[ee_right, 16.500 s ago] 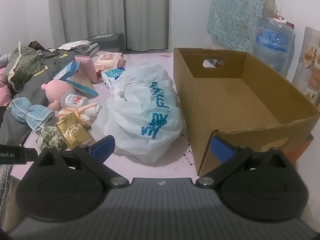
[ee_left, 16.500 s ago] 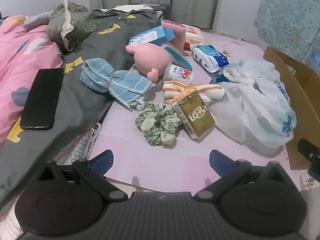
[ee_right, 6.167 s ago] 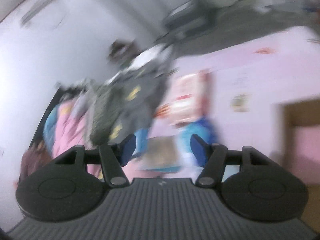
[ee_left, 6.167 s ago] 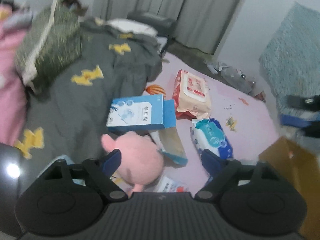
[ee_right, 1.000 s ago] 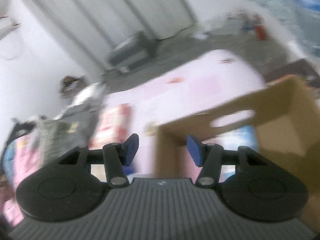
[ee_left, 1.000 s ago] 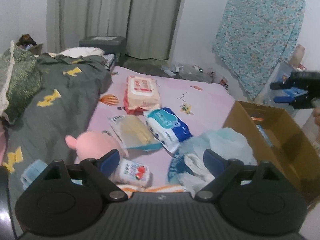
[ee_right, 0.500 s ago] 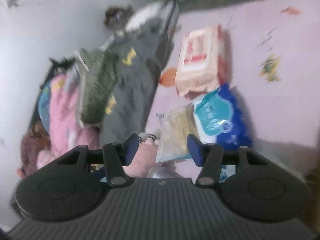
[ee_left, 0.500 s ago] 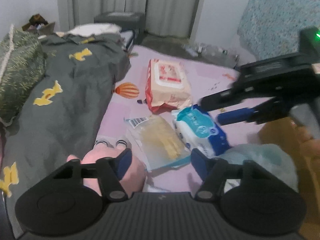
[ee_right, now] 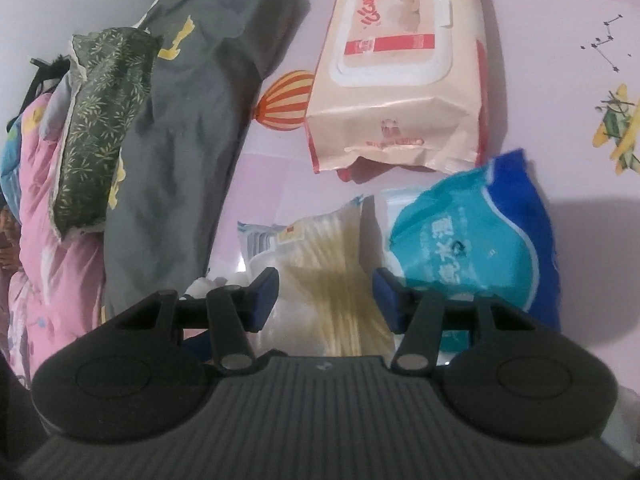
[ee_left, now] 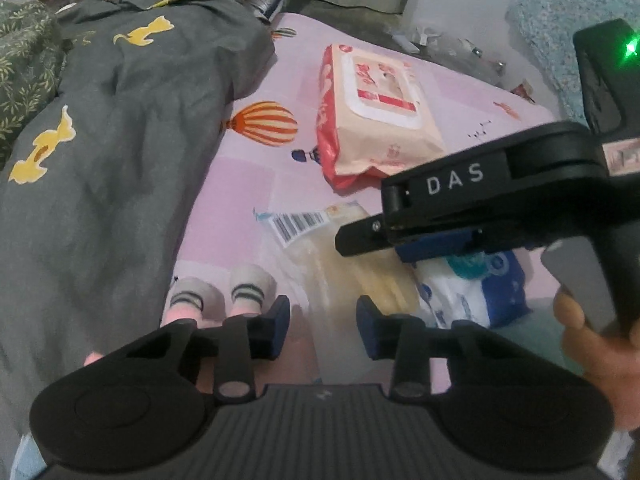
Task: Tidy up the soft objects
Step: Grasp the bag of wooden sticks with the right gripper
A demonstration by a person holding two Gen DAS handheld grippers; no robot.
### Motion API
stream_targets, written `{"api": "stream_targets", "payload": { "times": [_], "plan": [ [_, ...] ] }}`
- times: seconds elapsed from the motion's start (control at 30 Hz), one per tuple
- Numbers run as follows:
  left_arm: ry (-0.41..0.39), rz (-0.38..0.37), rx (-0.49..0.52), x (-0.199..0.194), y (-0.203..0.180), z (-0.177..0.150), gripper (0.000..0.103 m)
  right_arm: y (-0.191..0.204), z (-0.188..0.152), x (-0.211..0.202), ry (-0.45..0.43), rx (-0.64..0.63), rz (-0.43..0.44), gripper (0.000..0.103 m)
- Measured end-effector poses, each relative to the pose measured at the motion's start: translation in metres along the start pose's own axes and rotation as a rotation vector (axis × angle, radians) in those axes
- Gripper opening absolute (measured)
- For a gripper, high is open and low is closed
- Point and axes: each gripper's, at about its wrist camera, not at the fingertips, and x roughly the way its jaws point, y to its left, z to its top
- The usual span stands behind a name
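The left gripper [ee_left: 320, 330] has its jaws closing with nothing pressed between them; the clear pack [ee_left: 352, 268] of pale sticks lies just beyond the tips, so this reads as narrowing the gap to suit a slim target. Just left of its left finger stands a plush toy [ee_left: 218, 296], only its striped ears and pink top showing.

The right gripper [ee_right: 326, 300] holds its jaws partly spread, straddling the same clear pack [ee_right: 332, 276] without squeezing it. It looks lined up to pinch the pack across its width.

To the right, touching the pack, lies the blue pack [ee_right: 476, 248]. Farther off sits the wipes pack [ee_right: 400, 76], and the grey quilt [ee_left: 120, 140] runs down the left. All rest on the pink mat [ee_right: 560, 80], probably waiting to be sorted.
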Motion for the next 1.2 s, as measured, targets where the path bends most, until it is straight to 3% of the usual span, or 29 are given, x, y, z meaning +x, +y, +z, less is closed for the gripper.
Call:
{"api": "stream_targets", "payload": {
  "times": [0.07,0.2,0.33,0.63,0.7,0.77,0.87,1.2],
  "plan": [
    [0.0,-0.015,-0.019,0.002,0.003,0.003,0.016,-0.002,0.003,0.004,0.002,0.009,0.005,0.052],
    [0.0,-0.011,-0.042,0.004,0.006,0.007,0.01,-0.005,0.006,0.01,0.002,0.024,0.009,0.052],
    [-0.028,0.037,-0.019,0.0,0.008,0.006,0.008,-0.01,0.011,0.014,-0.003,0.051,0.027,0.052],
    [-0.053,-0.004,-0.058,-0.005,0.017,0.008,0.006,-0.004,0.017,0.032,0.048,0.058,0.087,0.055],
    [-0.075,0.001,-0.054,-0.013,0.016,0.008,0.005,-0.005,0.017,0.032,0.05,0.081,0.124,0.05],
    [-0.097,0.005,-0.049,-0.024,0.015,0.008,0.005,-0.007,0.015,0.031,0.049,0.098,0.146,0.037],
    [-0.135,-0.011,-0.044,-0.044,0.012,0.007,0.004,-0.013,0.01,0.021,0.036,0.132,0.195,0.026],
    [-0.284,-0.088,0.046,-0.125,-0.053,-0.002,0.004,-0.019,-0.019,-0.077,-0.109,0.107,0.303,0.018]
  ]
}}
